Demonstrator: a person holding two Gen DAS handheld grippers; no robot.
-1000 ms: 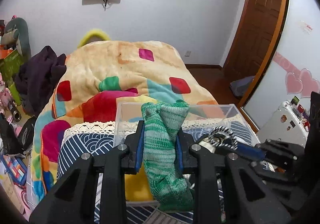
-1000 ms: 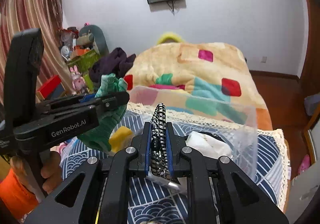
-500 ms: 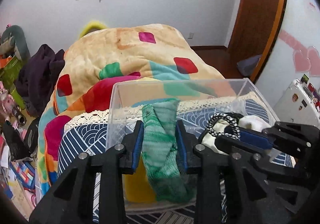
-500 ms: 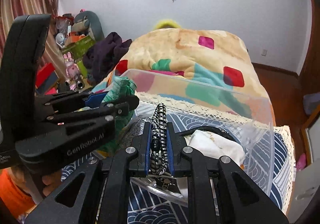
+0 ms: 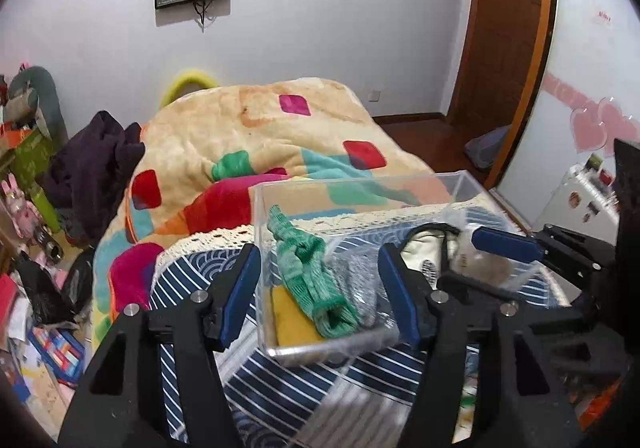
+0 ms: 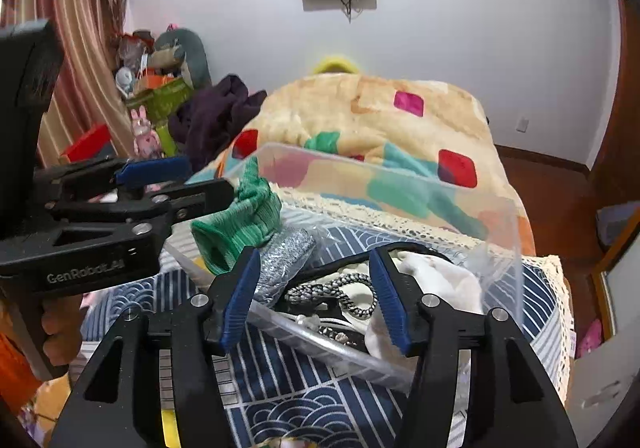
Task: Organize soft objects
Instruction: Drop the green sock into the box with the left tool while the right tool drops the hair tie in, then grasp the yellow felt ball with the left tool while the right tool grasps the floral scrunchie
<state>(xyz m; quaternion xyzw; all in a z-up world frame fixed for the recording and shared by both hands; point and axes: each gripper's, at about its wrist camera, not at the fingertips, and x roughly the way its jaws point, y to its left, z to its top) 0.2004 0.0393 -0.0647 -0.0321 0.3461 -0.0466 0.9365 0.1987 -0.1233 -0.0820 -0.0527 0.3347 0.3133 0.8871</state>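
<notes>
A clear plastic box (image 5: 360, 183) (image 6: 516, 232) stands on a blue wave-patterned cloth (image 6: 320, 404). A green knitted sock (image 5: 308, 280) (image 6: 240, 224) lies inside it at the left, over a grey sock (image 5: 356, 288) (image 6: 284, 252) and a yellow item (image 5: 288, 312). A black-and-white braided cord (image 6: 344, 288) lies in the box beside white fabric (image 6: 436, 284). My left gripper (image 5: 320, 288) is open and empty over the green sock. My right gripper (image 6: 314, 296) is open and empty over the cord; it also shows in the left wrist view (image 5: 504, 244).
A colourful patchwork blanket (image 5: 260, 135) covers the bed behind the box. A dark purple garment (image 5: 92, 167) lies at the bed's left. Toys and boxes (image 5: 24, 175) crowd the floor at left. A wooden door (image 5: 508, 39) and a white case (image 5: 580, 199) are at right.
Both grippers have opened. The green sock dropped from the left gripper into the box, and the braided cord dropped from the right gripper into the box.
</notes>
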